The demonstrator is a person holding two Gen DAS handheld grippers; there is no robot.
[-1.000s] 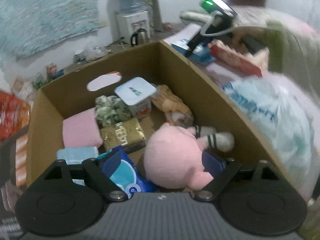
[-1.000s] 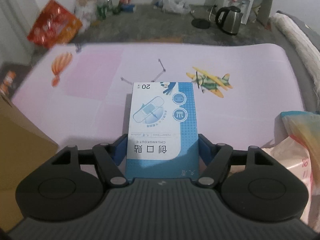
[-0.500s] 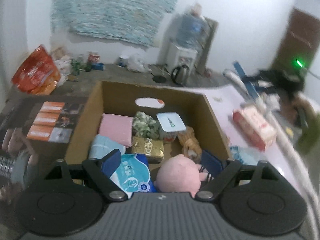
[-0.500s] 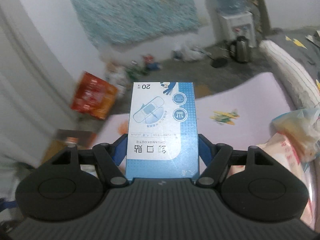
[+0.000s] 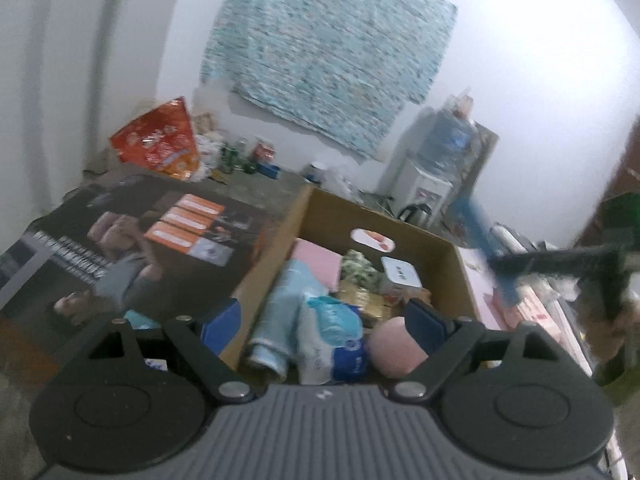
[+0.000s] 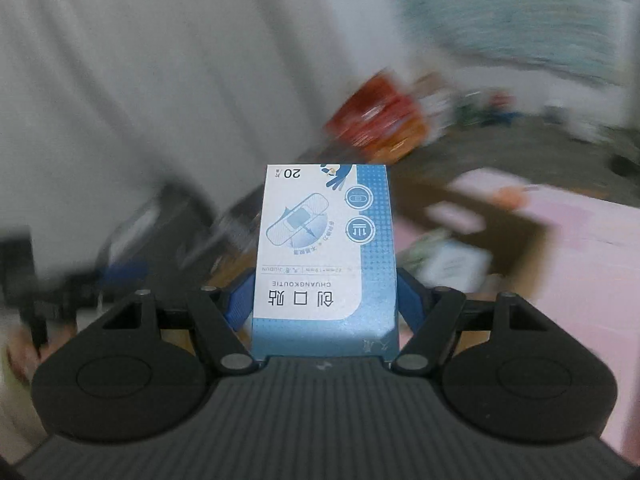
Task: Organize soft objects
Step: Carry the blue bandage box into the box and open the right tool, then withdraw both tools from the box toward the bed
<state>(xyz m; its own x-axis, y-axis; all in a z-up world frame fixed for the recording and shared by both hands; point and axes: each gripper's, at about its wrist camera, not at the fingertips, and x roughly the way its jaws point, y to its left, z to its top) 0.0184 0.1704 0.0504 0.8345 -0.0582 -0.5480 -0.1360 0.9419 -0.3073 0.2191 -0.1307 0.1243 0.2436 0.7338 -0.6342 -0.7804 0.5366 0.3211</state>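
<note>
A white-walled room with a pale blue woven hanging on the wall, a water dispenser in the corner and a grey floor cluttered along the wall forms the setting.

The right gripper is clamped on a blue-and-white cardboard box of adhesive plasters, its blue pads pressing both long sides, the box standing up between them with its print upside down. Beyond it the view is smeared by motion: a brown cardboard box lies ahead to the right beside a pale pink mat, and a red-orange foil bag sits farther off by the wall.

The left gripper has its jaws spread wide with nothing between them, hanging over the near edge of the open brown cardboard box. Inside lie a pink plush toy, a blue-and-white plastic packet, a rolled light blue cloth, a flat pink pad and a white-lidded tub. Left of the box lies a dark printed poster. At right the other gripper shows as a dark blur.
</note>
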